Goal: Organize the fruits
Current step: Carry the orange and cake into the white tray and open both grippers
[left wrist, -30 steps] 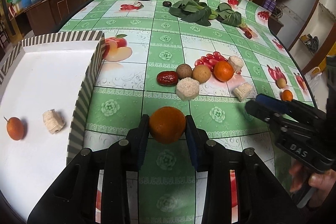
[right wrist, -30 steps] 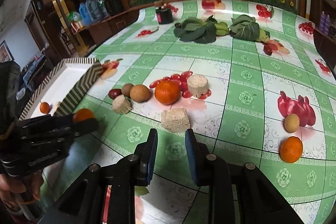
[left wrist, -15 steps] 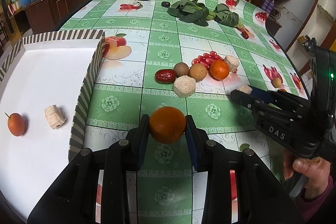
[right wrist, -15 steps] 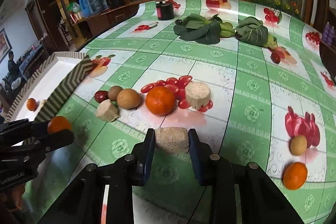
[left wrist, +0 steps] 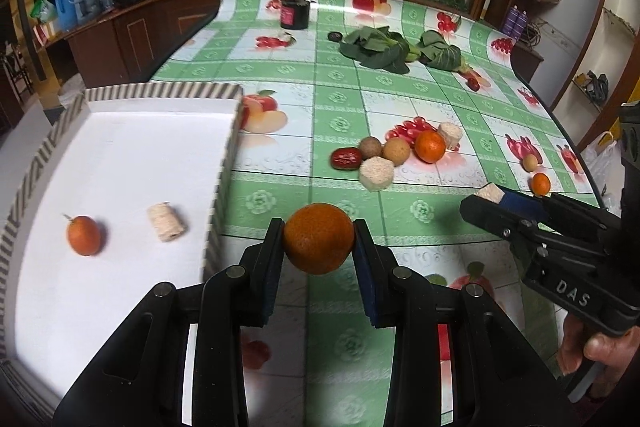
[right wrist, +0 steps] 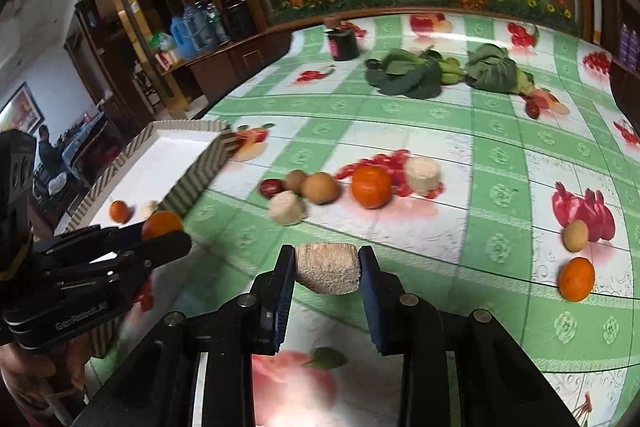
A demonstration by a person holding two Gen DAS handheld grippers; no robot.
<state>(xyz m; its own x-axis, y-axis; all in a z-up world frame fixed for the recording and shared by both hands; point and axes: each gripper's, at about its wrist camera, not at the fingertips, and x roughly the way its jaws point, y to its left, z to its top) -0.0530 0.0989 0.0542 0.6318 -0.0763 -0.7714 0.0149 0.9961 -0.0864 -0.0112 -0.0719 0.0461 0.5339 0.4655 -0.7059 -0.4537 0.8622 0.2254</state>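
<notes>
- Left wrist view: left gripper (left wrist: 319,239) is clamped on an orange (left wrist: 319,238), held above the bench (left wrist: 280,195) just right of the tray (left wrist: 218,211) wall.
- Tray: white floor, striped rim; inside lie a small orange fruit (left wrist: 83,235) with a stem and a pale cylinder chunk (left wrist: 166,222), near each other but apart.
- Mid-bench cluster: red date (left wrist: 346,158), two brown round fruits (left wrist: 370,147) (left wrist: 396,151), a pale chunk (left wrist: 376,173) in front, a tangerine (left wrist: 430,146), another pale chunk (left wrist: 449,135) behind it.
- Far right edge: a small tan fruit (left wrist: 531,162) and a small orange (left wrist: 540,183), close together.
- Right gripper (left wrist: 494,201) enters from the right of this view, a pale piece showing at its tip.
- Right wrist view: right gripper (right wrist: 327,274) is closed on a pale block (right wrist: 327,274), lifted off the bench; cloth visible beneath it.
- Left gripper (right wrist: 166,233) shows at left with the orange (right wrist: 162,225) between its fingers, beside the tray corner.
- Leafy greens (right wrist: 404,79) and a dark jar (right wrist: 343,44) sit at the far end.
</notes>
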